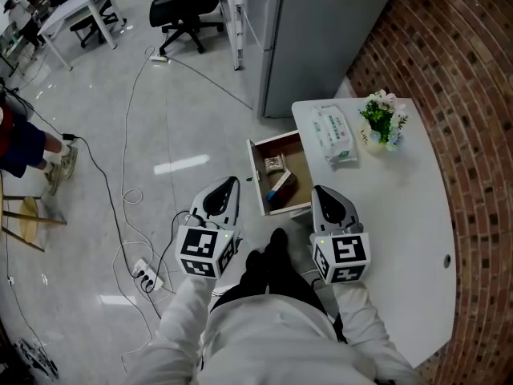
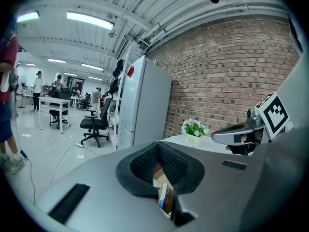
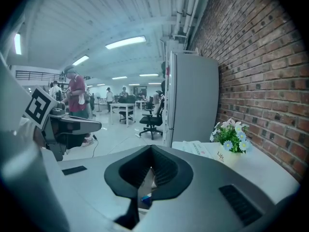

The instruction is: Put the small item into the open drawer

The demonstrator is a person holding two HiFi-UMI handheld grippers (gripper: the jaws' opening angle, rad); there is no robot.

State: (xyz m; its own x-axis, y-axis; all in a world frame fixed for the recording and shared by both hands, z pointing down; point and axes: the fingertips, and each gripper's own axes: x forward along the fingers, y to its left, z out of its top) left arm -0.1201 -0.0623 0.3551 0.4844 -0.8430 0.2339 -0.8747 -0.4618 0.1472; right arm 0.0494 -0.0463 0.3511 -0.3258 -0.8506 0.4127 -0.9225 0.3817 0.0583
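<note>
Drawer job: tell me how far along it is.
Looks done: the open drawer holds a small brownish box and a blue-and-white box; which one was just placed I cannot tell. In hand: nothing. The left tool and the right tool are shut, empty and short of the drawer. Left: apparently nothing.

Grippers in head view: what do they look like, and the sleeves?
Both the left gripper and right gripper are grey tapered shells with black-padded claws. Each carries a white cube of black square markers. Sleeves are light grey.
</note>
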